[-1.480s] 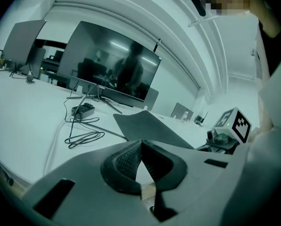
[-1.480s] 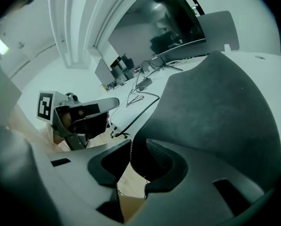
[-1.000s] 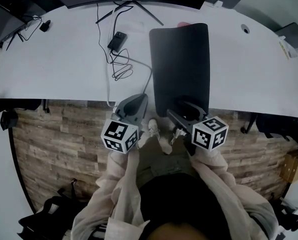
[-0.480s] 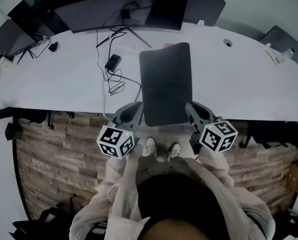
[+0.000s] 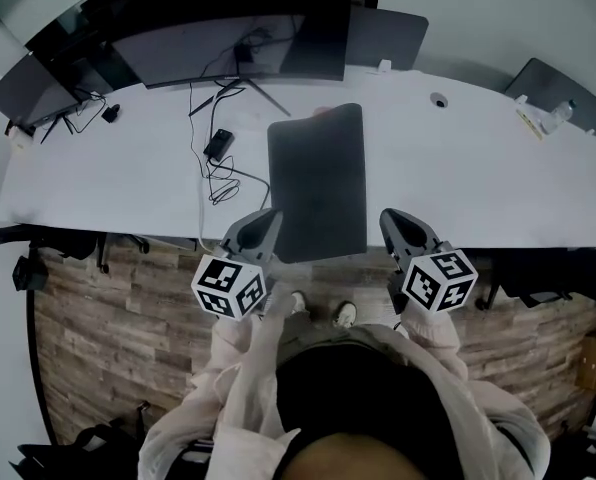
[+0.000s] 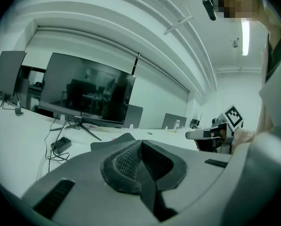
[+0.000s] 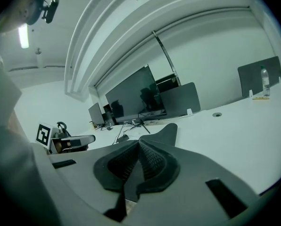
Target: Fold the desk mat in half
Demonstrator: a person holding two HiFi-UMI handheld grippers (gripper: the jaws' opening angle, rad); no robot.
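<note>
Left gripper (image 5: 265, 218) and right gripper (image 5: 391, 218) are level and well apart, both pointing far, tips angled slightly toward each other. Left fingers (image 6: 124, 161) are pressed together with nothing between them; right fingers (image 7: 152, 160) likewise. Marker cubes sit at the near ends, facing up. Forearms in pale sleeves, elbows bent by the torso.

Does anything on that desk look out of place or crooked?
Yes: the dark desk mat sticks out past the near edge of the white desk instead of lying fully on it. A loose cable lies tangled to its left.
</note>
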